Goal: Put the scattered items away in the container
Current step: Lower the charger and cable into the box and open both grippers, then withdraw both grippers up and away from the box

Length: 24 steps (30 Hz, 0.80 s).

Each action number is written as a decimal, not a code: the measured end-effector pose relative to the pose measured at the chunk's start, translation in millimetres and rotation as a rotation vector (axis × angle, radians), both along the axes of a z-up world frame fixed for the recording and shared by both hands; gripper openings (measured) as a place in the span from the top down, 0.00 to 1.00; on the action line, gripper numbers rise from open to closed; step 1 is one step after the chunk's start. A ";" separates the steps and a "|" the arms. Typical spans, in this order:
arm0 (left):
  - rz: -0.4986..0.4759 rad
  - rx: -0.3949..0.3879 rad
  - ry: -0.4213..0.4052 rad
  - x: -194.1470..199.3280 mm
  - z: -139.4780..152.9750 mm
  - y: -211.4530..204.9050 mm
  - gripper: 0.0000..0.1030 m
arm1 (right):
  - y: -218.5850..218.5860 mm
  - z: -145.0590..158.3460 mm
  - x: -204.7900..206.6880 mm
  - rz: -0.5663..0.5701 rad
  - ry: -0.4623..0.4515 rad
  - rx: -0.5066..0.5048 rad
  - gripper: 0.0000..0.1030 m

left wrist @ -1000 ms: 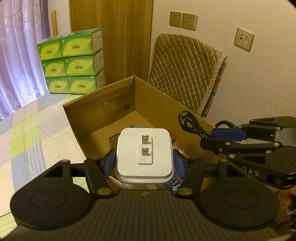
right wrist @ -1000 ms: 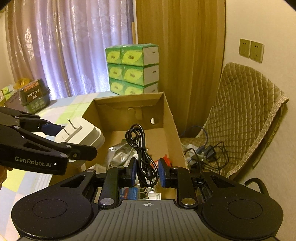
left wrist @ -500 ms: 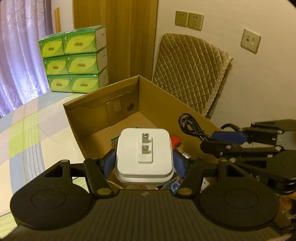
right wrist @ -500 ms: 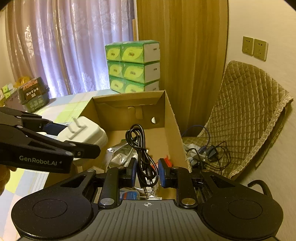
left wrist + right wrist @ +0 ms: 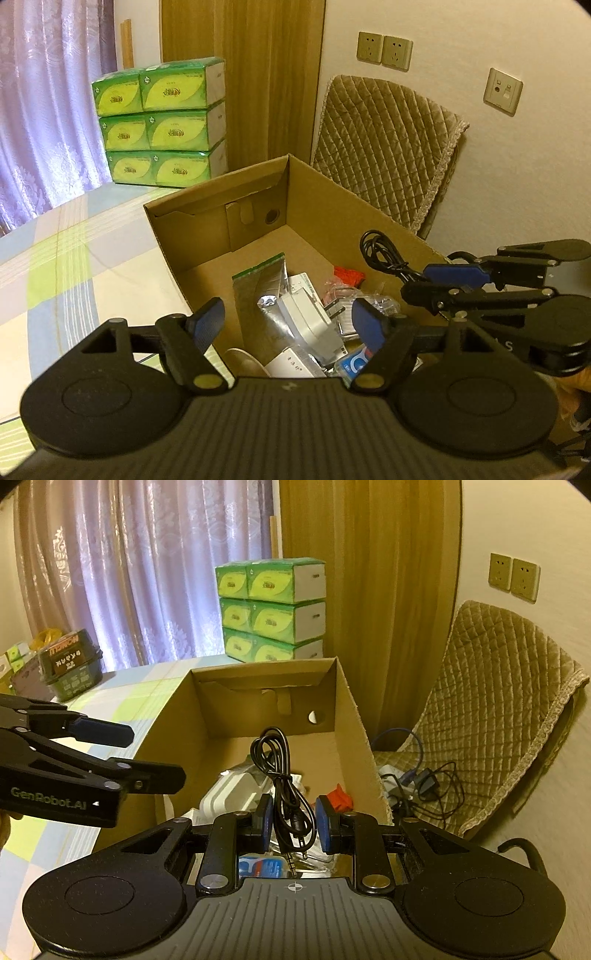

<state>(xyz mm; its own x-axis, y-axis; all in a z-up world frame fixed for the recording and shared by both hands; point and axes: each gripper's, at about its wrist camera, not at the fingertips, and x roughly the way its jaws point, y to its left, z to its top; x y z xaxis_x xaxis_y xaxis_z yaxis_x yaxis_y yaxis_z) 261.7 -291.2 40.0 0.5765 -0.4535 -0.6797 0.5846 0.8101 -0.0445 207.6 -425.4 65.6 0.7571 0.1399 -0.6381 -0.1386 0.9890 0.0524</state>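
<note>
My left gripper (image 5: 291, 325) hangs over the box (image 5: 325, 206), jaws wide, nothing between them. The white plug (image 5: 306, 321) lies tilted in the box on a foil pouch (image 5: 258, 288), among other small items. My right gripper (image 5: 293, 823) sits over the box's right side, jaws narrow and clamping the coiled black cable (image 5: 280, 771), its jack pointing down toward me.
</note>
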 end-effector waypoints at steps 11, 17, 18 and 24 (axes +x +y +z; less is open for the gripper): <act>0.038 0.006 -0.005 -9.2 -1.0 21.7 0.28 | 7.8 3.0 1.0 0.016 -0.005 -0.001 0.74; 0.039 0.003 -0.005 -10.8 -1.1 26.9 0.27 | 13.8 3.1 3.2 0.023 -0.006 -0.002 0.74; 0.039 0.002 -0.005 -11.0 -1.1 27.2 0.27 | 14.6 3.1 3.6 0.024 -0.006 -0.002 0.74; 0.038 -0.005 0.000 -11.5 -1.9 28.5 0.25 | 17.2 3.2 5.7 0.027 -0.006 -0.006 0.74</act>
